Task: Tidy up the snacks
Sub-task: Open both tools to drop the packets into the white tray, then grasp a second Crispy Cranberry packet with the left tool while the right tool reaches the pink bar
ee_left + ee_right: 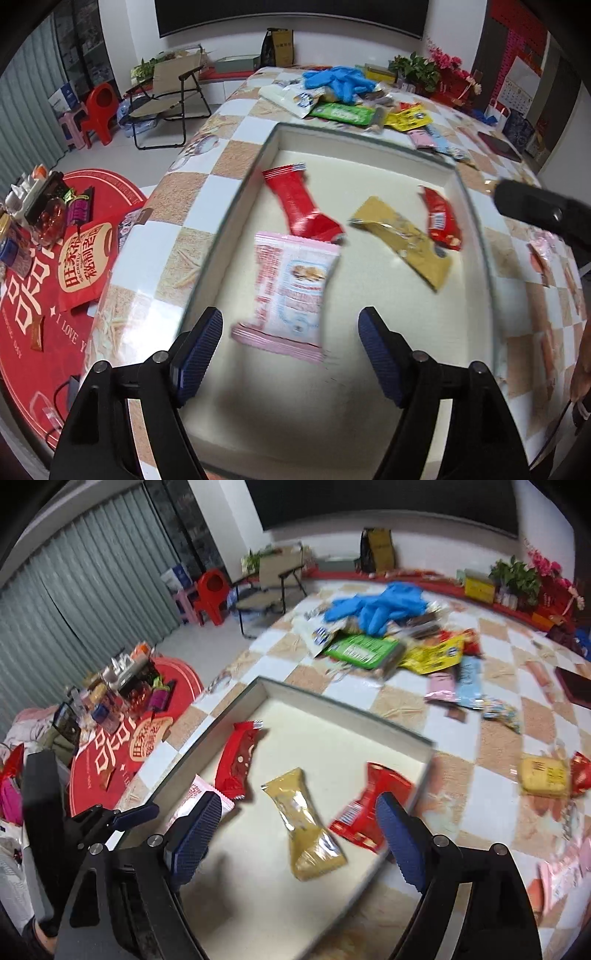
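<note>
Now both tools, left (290, 347) and right (299, 834), wide open above tray (369, 140) with 4 snack packets

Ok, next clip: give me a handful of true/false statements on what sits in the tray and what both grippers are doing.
1. Four snack packets lie in the shallow tray. True.
2. The pink packet is clamped in the left gripper. False: the jaws stand open and the packet lies loose on the tray floor.
3. The gold packet lies between two red packets. True.
4. The right gripper holds a red packet. False: it is open and empty.
5. Blue gloves lie inside the tray. False: they top the snack pile on the table beyond it.
</note>
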Tool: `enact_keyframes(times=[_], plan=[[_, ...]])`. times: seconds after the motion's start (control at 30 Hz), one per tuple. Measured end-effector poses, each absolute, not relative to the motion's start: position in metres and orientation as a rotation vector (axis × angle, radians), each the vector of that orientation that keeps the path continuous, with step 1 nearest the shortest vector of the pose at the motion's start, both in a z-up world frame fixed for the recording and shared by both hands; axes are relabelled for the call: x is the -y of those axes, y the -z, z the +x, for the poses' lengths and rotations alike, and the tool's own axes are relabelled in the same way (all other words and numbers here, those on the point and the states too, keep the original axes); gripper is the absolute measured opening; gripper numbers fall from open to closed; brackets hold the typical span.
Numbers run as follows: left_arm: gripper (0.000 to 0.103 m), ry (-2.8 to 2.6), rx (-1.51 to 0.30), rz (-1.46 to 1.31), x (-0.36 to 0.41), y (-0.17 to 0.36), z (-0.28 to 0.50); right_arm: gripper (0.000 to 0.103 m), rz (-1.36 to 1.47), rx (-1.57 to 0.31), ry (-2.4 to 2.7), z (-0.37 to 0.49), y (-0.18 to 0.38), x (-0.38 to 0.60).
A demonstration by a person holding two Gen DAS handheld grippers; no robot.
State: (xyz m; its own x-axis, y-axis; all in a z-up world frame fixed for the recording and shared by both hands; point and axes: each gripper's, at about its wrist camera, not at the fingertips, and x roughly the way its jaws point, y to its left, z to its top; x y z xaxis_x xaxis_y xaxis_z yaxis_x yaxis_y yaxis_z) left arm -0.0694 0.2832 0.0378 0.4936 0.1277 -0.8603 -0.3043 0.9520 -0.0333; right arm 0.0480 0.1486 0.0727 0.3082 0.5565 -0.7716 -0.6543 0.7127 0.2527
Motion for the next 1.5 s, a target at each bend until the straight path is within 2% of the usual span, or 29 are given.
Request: enact_keyframes(times=[0.13,0.3,0.47,0.6,0.67,0.7,0.93,0.97,1.0,1.03,1.2,1.37,1.5], plan=[[0.079,-0.167,-0.986,-0.158,-0.235,-0.054,-0.071,0.087,-0.078,-0.915,-0.717,0.038,-0.075,-0.081],[0.079,0.012,-1.016,-0.194,-0.15,-0.056,-0.052,0.087,-0.14,-0.943,-0.469,0.026,-0.039,0.031],[0.079,0.134,-1.037,-0.055,-0.057,-0.042,-0.006,0.087,-0.142,-1.015,-0.272,0.027,-0.005,0.123],[0.079,0.179,-1.025,0.066,-0.006,-0.032,0.044,0.087,-0.11,-0.974,-0.243,0.027,-0.007,0.157],[0.079,0.166,-1.005,0.131,0.011,-0.03,0.066,0.1,-0.096,-0.965,-0.264,0.029,-0.005,0.16],[0.079,0.171,-1.009,0.149,0.016,-0.028,0.075,0.103,-0.093,-0.972,-0.272,0.029,-0.002,0.16],[0.08,0.186,-1.027,0.227,0.037,-0.011,0.12,0.103,-0.04,-0.948,-0.316,0.024,-0.003,0.169],[0.07,0.2,-1.036,0.211,0.037,-0.011,0.124,0.103,-0.028,-0.945,-0.322,0.022,-0.003,0.172],[0.047,0.235,-1.039,0.183,0.038,-0.011,0.127,0.103,-0.006,-0.94,-0.332,0.023,-0.003,0.175],[0.045,0.252,-1.037,0.172,0.038,-0.012,0.126,0.103,0.003,-0.937,-0.337,0.022,-0.003,0.177],[0.043,0.244,-1.002,0.166,0.035,-0.012,0.109,0.103,0.031,-0.931,-0.351,0.022,-0.005,0.179],[0.044,0.13,-0.942,0.084,-0.01,-0.009,0.057,0.103,0.058,-0.94,-0.363,0.023,-0.006,0.183],[0.044,0.034,-0.91,0.036,-0.043,-0.008,0.026,0.103,0.354,-1.019,-0.376,0.05,-0.012,0.203]])
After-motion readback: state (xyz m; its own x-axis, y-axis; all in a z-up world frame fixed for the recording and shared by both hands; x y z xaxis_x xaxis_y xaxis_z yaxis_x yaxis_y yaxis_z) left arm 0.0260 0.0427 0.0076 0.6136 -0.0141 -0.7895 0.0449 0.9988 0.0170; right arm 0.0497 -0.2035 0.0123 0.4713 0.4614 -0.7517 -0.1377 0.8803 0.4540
